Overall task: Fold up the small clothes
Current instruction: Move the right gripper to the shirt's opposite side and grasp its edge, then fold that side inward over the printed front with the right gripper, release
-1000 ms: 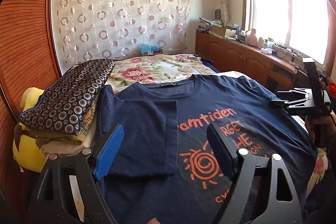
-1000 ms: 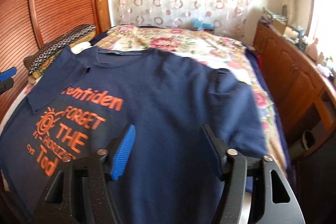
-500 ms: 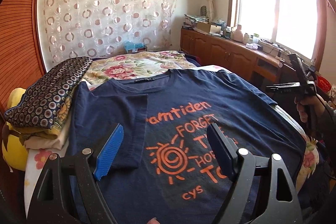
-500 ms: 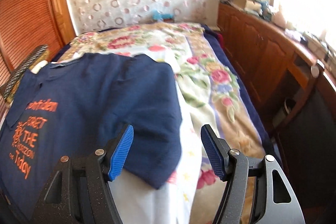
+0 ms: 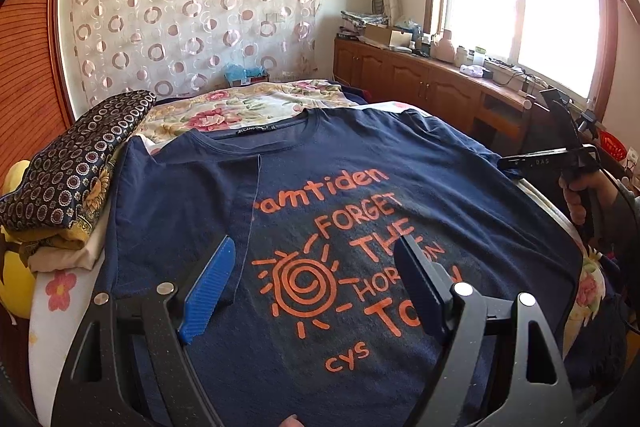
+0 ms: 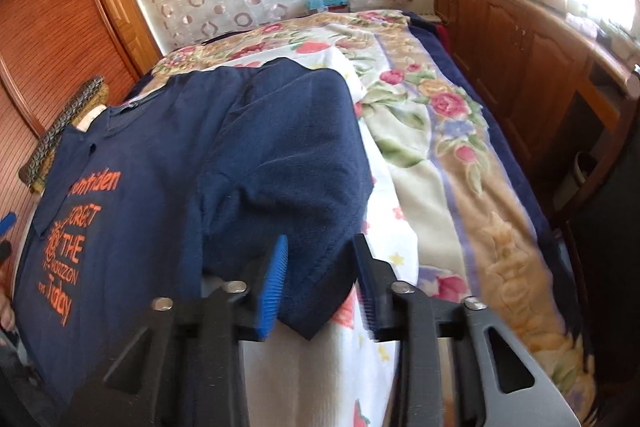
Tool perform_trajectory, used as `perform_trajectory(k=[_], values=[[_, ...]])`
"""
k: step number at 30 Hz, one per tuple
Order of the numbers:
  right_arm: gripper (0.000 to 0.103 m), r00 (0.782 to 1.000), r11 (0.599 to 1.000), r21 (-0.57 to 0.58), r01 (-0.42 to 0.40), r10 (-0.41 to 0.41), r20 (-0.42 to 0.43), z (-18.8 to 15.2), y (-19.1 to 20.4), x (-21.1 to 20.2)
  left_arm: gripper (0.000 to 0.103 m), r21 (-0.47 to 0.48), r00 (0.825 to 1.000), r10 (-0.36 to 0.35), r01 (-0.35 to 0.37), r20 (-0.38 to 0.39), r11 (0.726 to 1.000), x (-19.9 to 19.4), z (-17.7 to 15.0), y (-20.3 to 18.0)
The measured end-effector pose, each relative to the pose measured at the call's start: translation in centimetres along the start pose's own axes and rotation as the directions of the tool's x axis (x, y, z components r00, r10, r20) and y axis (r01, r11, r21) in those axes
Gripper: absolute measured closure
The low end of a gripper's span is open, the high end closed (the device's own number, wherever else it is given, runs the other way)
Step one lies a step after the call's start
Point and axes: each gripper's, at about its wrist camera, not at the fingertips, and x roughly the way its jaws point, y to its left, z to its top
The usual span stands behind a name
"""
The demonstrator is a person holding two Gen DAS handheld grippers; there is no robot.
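navy cotton covers most of the bed (image 6: 448, 155): a t-shirt (image 5: 360, 195) lies face up with its orange print showing, collar toward the far curtain (image 5: 192, 23). its left sleeve is already folded in over the chest, leaving a straight edge just beside a pile of folded clothes (image 5: 76, 167) at the bed's left side. the left gripper (image 5: 316, 291) hangs above the printed chest with its fingers spread wide, nothing between them. the right gripper (image 6: 320, 275) sits at the shirt's right sleeve (image 6: 304, 179), fingers partly drawn in on either side of the sleeve's hem corner, with gaps visible beside the cloth, so no pinch shows. right of that sleeve the flowered blanket lies bare up to the bed's edge, with a narrow aisle before the wooden cabinets (image 6: 520, 43).
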Motion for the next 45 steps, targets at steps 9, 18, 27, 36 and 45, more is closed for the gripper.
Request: perform_trajectory(k=[9, 18, 27, 36, 45], values=[[0.099, 0.983, 0.986, -0.086, 0.146, -0.135, 0.126, 0.7, 0.5, -3.1, 0.021, -0.012, 1.0, 0.004, -0.004, -0.001, 1.0, 0.0, -0.2, 0.4], [0.099, 0.969, 0.981, -0.125, 0.149, -0.12, 0.217, 1.5, 3.2, -5.8, 0.021, -0.021, 1.0, 0.01, -0.01, 0.002, 1.0, -0.1, -0.2, 0.9], [0.099, 0.974, 0.95, -0.31, 0.038, 0.035, 0.226, -0.2, 11.0, -5.6, 0.021, -0.031, 1.0, 0.012, -0.012, 0.009, 0.999, -0.5, -0.2, 1.2], [0.099, 0.995, 0.912, -0.411, -0.007, 0.046, 0.084, -4.3, 15.5, -0.1, 0.021, -0.043, 1.0, 0.019, -0.018, 0.018, 0.999, -1.0, -0.3, 1.9], [0.072, 0.993, 0.922, -0.385, -0.04, 0.079, 0.084, -2.8, 15.0, -0.1, 0.021, -0.063, 1.0, 0.025, -0.024, 0.017, 0.998, -1.0, -0.4, 2.5]])
